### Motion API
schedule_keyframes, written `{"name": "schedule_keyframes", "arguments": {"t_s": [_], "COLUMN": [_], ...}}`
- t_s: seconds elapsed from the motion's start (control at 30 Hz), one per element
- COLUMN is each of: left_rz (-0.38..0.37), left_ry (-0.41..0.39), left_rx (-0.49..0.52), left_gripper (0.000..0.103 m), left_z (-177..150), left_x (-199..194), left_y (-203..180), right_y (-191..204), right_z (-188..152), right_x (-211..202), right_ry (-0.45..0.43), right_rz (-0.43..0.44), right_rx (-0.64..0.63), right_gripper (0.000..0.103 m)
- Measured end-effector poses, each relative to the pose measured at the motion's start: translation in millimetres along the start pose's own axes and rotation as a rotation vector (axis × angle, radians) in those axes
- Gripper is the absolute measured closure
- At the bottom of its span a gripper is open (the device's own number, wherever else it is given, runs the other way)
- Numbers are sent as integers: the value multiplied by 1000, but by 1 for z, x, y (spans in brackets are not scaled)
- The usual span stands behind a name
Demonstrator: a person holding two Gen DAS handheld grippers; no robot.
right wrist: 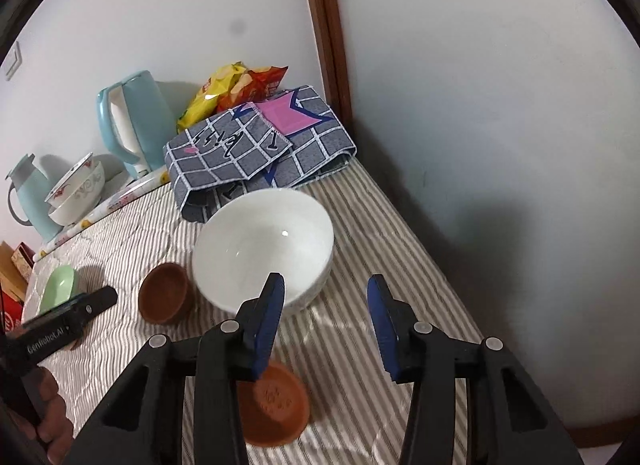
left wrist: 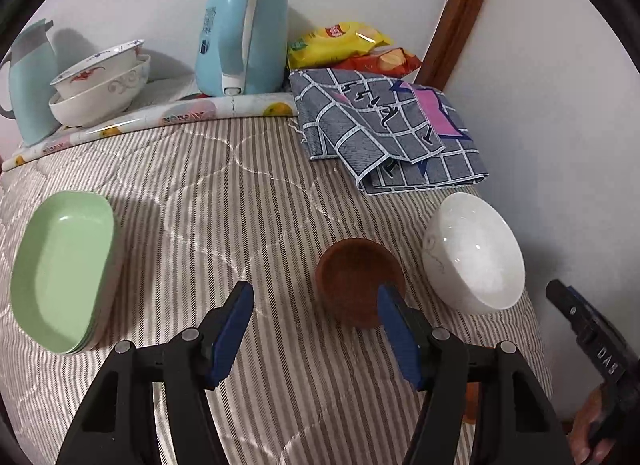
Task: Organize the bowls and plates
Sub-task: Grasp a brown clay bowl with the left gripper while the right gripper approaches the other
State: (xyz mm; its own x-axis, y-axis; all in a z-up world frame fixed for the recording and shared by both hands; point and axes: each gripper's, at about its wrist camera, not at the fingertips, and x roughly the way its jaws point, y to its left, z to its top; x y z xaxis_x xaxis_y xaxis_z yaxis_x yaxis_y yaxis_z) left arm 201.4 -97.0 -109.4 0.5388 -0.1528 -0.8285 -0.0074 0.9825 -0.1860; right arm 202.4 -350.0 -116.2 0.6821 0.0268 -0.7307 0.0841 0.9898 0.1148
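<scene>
Left wrist view: left gripper [left wrist: 316,325] hangs half open and empty over the striped quilt [left wrist: 248,201], its right finger at the small brown bowl [left wrist: 358,279]; stacked green oval dishes [left wrist: 64,269] far left, glossy white bowl [left wrist: 474,251] right. Right wrist view: right gripper [right wrist: 326,321] parted, gripping nothing, left finger over the white bowl's [right wrist: 262,243] near rim, another brown bowl [right wrist: 274,409] below.

Both wrist views look steeply down along their tongs, close over the striped quilted bench [left wrist: 280,193]; both share the glossy white ceramic bowl [left wrist: 476,253] [right wrist: 264,245].
</scene>
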Motion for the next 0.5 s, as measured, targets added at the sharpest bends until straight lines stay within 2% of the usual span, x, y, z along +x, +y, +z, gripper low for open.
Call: {"name": "schedule_keyframes", "arguments": {"t_s": [0.17,0.33,0.5], "left_rz": [-5,-10,-16], "left_ry": [25,57,74], "left_rx": [10,17,7], "left_gripper": [43,57,61], "left_z": [4,6,7], "left_x": [19,39,55], "left_y": [-3,-5,-3], "right_y": [2,2,2], "right_z": [9,12,13], "right_x": [17,39,55], "right_ry": [14,51,76], "right_rz": [1,14,3], "right_rx": [-1,7,0], "right_gripper": [59,59,59]}}
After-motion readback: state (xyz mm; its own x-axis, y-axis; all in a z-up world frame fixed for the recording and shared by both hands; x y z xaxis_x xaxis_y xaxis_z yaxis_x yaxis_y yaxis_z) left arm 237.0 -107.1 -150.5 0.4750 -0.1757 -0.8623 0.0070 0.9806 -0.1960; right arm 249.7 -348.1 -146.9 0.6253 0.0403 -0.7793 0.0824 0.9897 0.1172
